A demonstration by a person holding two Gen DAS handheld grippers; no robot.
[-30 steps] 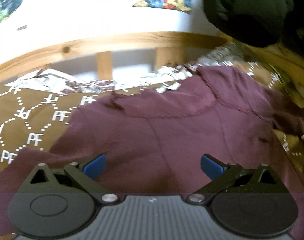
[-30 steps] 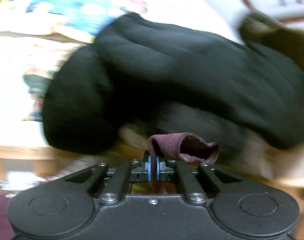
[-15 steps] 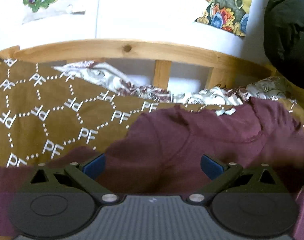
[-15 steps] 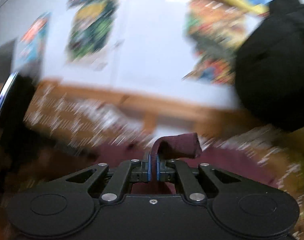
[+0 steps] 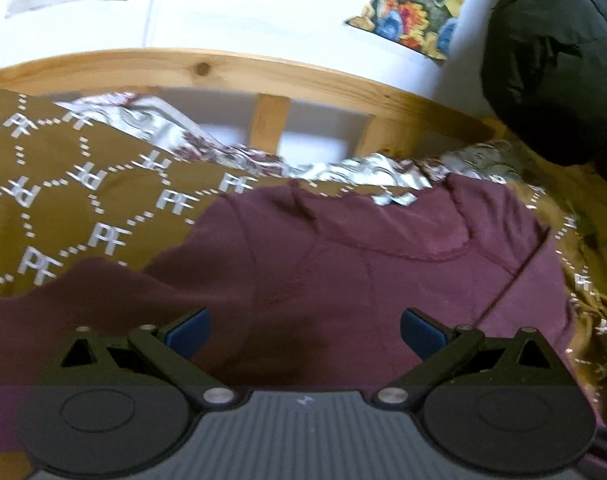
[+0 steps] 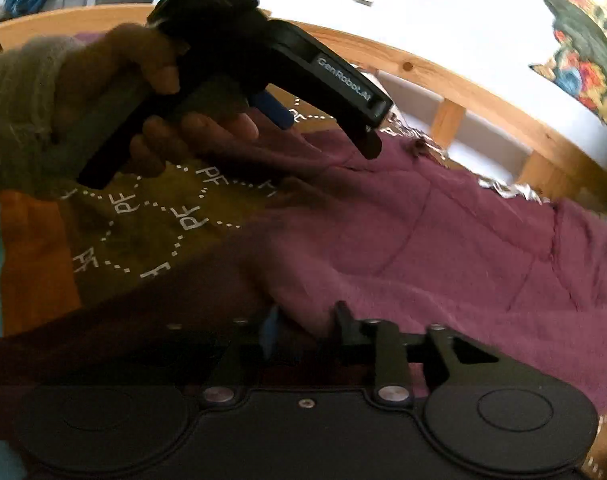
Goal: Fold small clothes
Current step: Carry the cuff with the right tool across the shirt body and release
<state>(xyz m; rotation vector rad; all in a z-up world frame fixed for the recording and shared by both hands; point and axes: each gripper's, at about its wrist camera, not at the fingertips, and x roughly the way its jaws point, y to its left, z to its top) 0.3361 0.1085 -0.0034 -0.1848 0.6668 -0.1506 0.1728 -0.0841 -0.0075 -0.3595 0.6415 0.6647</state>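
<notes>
maroon top (image 5: 383,272) lies spread on the bed's brown blanket (image 5: 103,208). left gripper (image 5: 303,326) hovers spread wide, right gripper (image 6: 305,328) is opening with cloth between its fingers. soft floppy fabric, i'd pinch a hem or sleeve edge

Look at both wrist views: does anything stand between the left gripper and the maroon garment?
Nothing visible does. The left gripper hangs open just above the maroon garment, which lies spread on the brown patterned blanket; only bare cloth shows between its fingers.
</notes>
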